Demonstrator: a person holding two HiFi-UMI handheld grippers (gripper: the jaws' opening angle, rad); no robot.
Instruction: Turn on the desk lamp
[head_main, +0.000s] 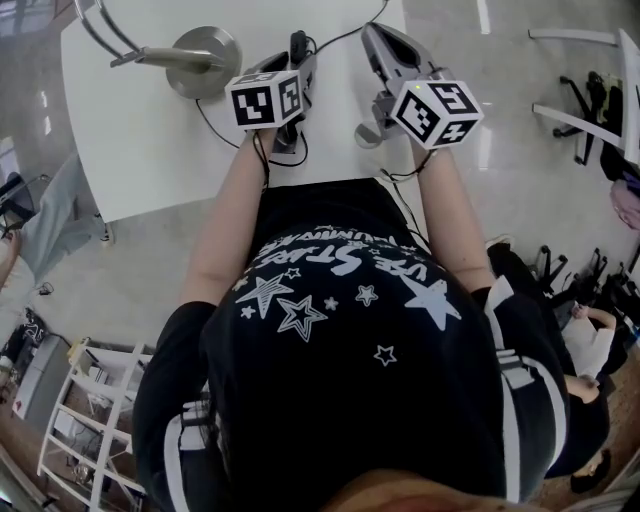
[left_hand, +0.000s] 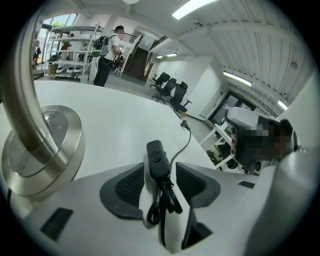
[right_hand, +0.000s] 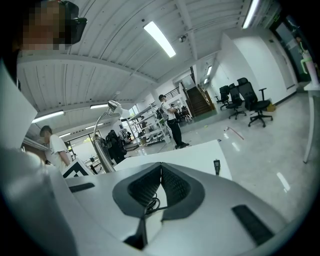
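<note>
Both forearms (head_main: 225, 220) stretch forward side by side; the left gripper (left_hand: 160, 172) has its jaws apart, the right gripper's (right_hand: 161, 167) jaws meet at the tips.

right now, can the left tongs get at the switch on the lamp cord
Probably yes. The left tongs stand open with the black inline switch sitting between their jaws, a gap on each side, so closing should catch it. Nothing else on the white table blocks the way.
</note>
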